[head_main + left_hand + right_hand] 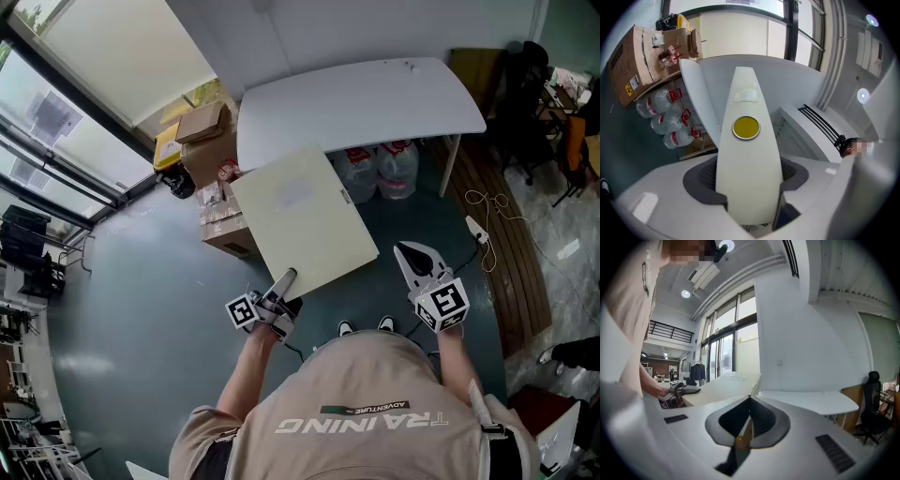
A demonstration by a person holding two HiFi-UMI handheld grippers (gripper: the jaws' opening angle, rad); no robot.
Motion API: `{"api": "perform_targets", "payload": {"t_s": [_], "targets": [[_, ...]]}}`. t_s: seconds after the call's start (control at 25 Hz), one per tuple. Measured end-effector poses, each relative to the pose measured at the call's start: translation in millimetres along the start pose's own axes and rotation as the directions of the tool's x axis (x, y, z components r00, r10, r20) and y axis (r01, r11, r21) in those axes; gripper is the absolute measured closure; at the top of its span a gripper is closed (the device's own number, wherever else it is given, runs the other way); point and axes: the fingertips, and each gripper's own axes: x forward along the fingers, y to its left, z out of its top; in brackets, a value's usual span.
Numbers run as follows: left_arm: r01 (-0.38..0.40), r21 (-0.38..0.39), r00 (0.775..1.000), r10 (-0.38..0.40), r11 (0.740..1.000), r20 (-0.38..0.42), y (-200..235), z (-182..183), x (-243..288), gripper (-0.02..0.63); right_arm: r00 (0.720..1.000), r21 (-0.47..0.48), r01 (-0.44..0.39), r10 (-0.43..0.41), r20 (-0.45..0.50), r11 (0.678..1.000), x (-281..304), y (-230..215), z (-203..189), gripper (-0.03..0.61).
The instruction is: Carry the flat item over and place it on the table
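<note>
- Left gripper [286, 279]: jaws clamped on the near corner of the board [300, 211]. Its own view shows one jaw lying flat along the board's face. This is the only grip.
- Right gripper [411, 253]: jaws together, nothing between them. It hangs short of the table [356, 98], off the board's right edge, apart from it.
- Board: cream, flat, held in the air and roughly level. Most of it is short of the table; in the head view its far corner overlaps the table's near edge.
- Step in hand, as I read it: end of the carry, then set-down.
- A one-corner hold on a wide panel gives it leverage, so it will likely sag or twist about the jaws.
- Go slowly. Lift the far edge clear of the rim and land that edge first.
- Then slide the board in, lower the held corner last, and only then part the jaws.
- The right gripper could prop the free edge from below.
- Risk: the far corner catches the rim, or the board pivots out of the clamp.
- Table: white, smooth, rounded corners. The top looks wide enough for the whole board.
- Under the table: water bottles [380, 169].
- Left of the table: cardboard boxes [202, 141], with a window [66, 103] beyond.
- Right of the table: a dark chair [525, 103].
- Floor [141, 309]: grey-green, glossy.
</note>
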Motion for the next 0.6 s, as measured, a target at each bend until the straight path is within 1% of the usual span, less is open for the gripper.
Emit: {"api": "perform_targets", "payload": {"t_s": [0.24, 0.4, 0.6], "targets": [[-0.001, 0.003, 1.000, 0.001, 1.000, 0.000, 0.3, 2.4, 1.5, 0.333, 1.000, 0.012, -0.015, 0.015, 0.013, 1.000, 7.7, 2.9, 4.9, 0.574], [-0.001, -0.017, 1.000, 0.001, 1.000, 0.007, 0.5, -1.2, -5.1, 0.333, 1.000, 0.016, -0.016, 0.016, 0.016, 1.000, 7.6, 5.2, 4.2, 0.574], [0.002, -0.003, 1.000, -0.002, 1.000, 0.010, 2.5, 4.0, -10.9, 0.333, 1.000, 0.012, -0.013, 0.013, 0.016, 1.000, 9.3, 9.4, 1.2, 0.574]]}}
